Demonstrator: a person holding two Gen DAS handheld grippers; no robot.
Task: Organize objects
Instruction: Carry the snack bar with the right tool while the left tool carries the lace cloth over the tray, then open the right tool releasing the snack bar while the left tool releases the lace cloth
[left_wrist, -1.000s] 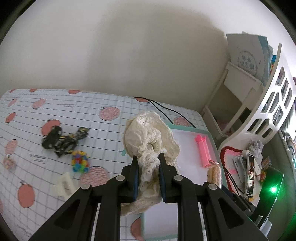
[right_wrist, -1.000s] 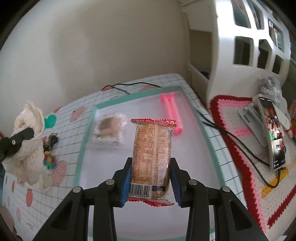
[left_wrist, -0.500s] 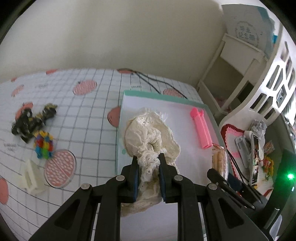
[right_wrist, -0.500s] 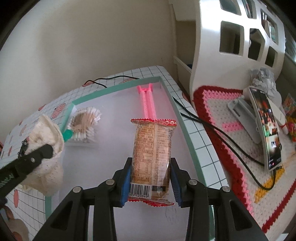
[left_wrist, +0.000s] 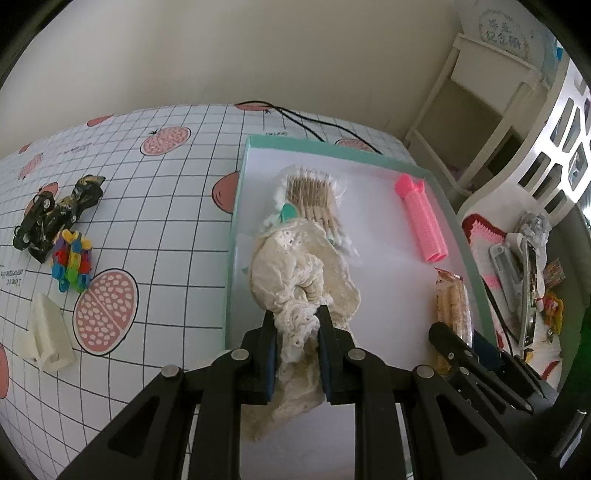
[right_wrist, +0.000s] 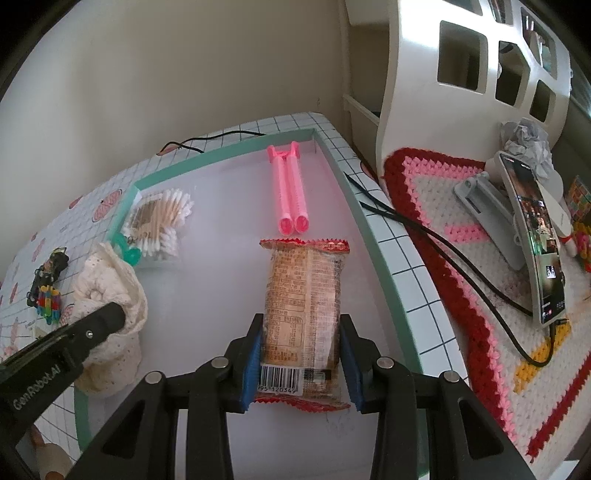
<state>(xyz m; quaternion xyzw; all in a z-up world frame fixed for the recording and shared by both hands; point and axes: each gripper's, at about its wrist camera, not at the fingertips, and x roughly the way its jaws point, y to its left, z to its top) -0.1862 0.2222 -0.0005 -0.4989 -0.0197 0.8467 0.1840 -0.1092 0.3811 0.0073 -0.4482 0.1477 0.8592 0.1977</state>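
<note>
In the left wrist view, the left gripper has its two fingers pressed onto a bunch of cream lace cloth, which hangs over the near left part of a shallow tray with a teal rim and white floor. The cloth's far end overlaps a clear pack of cotton swabs lying near the tray's left wall. A pink hair roller lies close to the right rim, and nearer the camera a snack packet sits along that same rim, gripped by the black fingers of the right gripper. The tray floor between the cloth and the roller is bare. Left of the tray, on the checked tablecloth, lie a black toy car, a cluster of coloured clips and a white plastic piece, all well apart from the tray's left rim.

In the right wrist view, the right gripper clamps the snack packet by its long sides, over the tray floor just inside the right rim. The hair roller lies beyond the packet, with a short gap between them. The swab pack sits in the far left corner; the cloth and the left gripper occupy the left edge. White floor lies open in the middle. A black cable crosses from the right rim onto a crocheted mat that bears a phone on a stand.
</note>
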